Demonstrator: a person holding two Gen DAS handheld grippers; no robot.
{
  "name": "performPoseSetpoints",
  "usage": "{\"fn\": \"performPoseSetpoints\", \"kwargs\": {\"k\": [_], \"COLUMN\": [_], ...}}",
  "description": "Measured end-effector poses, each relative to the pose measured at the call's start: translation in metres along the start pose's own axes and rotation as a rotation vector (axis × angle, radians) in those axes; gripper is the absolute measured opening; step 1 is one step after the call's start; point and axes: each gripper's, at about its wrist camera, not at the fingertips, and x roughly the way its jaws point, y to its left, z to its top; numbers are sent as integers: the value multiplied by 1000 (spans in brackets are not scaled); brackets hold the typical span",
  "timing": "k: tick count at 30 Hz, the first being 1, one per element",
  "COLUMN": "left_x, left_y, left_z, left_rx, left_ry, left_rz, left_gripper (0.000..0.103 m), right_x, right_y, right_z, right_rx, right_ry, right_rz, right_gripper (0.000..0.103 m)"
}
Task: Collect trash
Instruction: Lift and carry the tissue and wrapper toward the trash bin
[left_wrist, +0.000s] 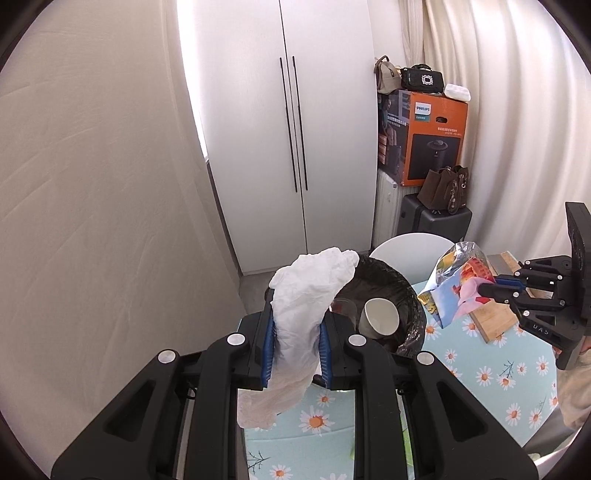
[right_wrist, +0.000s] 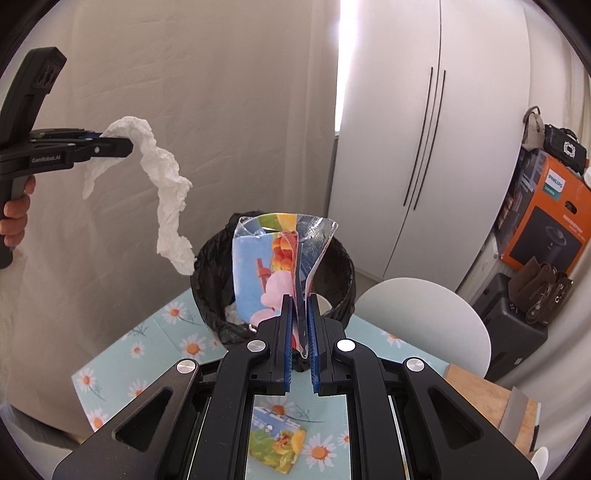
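snack wrapper (right_wrist: 275, 266) between fingers (right_wrist: 287, 332), above bin (right_wrist: 343, 273)

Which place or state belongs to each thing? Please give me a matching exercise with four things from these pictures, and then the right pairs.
Things:
1. white crumpled paper
2. colourful snack wrapper
3. paper cup
4. wooden cutting board

Places or states:
A. lies inside the black-lined bin
B. lies on the daisy tablecloth
C. clamped in the left gripper
D. clamped in the right gripper

Pairs: 1-C, 2-D, 3-A, 4-B
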Motion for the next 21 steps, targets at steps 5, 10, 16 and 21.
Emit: {"fn": "performPoseSetpoints", "kwargs": {"k": [5,10,16,21], "left_x": [15,49,96,134], "left_y": [1,5,5,6], "left_z": [14,14,2,-8], "left_rx": [39,54,49,45], "left_ry": [-23,17,83,144], "left_rz": [-56,-122,-178,-208], "left_gripper": [21,21,21,21], "right_x": [16,32,58,86], "right_y": [7,8,5,3], "right_z": [13,20,18,15], "right_rx": [-14,-18,-20,-24], "right_ry": [17,57,123,185], "right_rz": [-17,-41,-57,-50], "right_gripper": [7,7,7,7]}}
